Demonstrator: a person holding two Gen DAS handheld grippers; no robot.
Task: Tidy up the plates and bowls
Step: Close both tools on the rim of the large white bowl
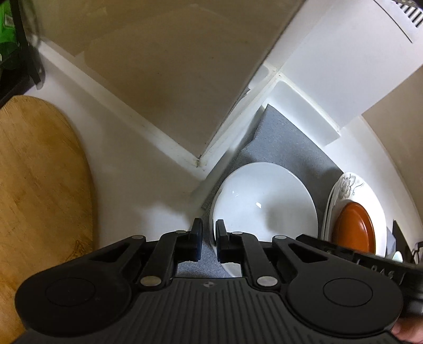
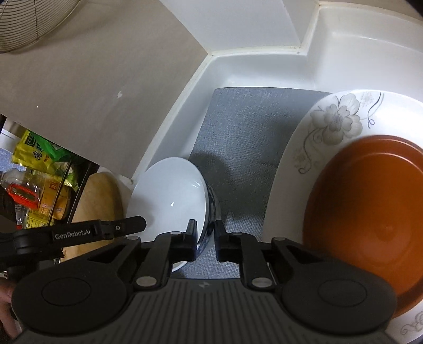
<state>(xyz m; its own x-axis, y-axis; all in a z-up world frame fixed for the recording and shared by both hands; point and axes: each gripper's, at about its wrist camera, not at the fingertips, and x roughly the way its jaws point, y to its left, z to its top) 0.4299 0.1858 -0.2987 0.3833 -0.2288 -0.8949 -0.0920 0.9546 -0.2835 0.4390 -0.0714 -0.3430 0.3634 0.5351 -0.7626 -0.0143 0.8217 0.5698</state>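
A white bowl (image 1: 264,201) (image 2: 169,190) with a blue-patterned outside is over the grey mat (image 1: 285,143) (image 2: 243,127) in a white compartment. My left gripper (image 1: 208,238) is shut on its near rim, one pad inside and one outside. My right gripper (image 2: 206,238) clasps the opposite rim, with the wall of the bowl filling the narrow gap between its pads. To the right, a brown plate (image 1: 354,227) (image 2: 370,211) rests on a floral white plate (image 1: 351,188) (image 2: 333,119).
White compartment walls (image 2: 171,127) close in the mat on the left and at the back. A round wooden board (image 1: 39,172) (image 2: 97,195) lies outside to the left. Food packets (image 2: 39,153) sit on a dark rack beyond the board, and a wire fan grille (image 2: 26,21) is at top left.
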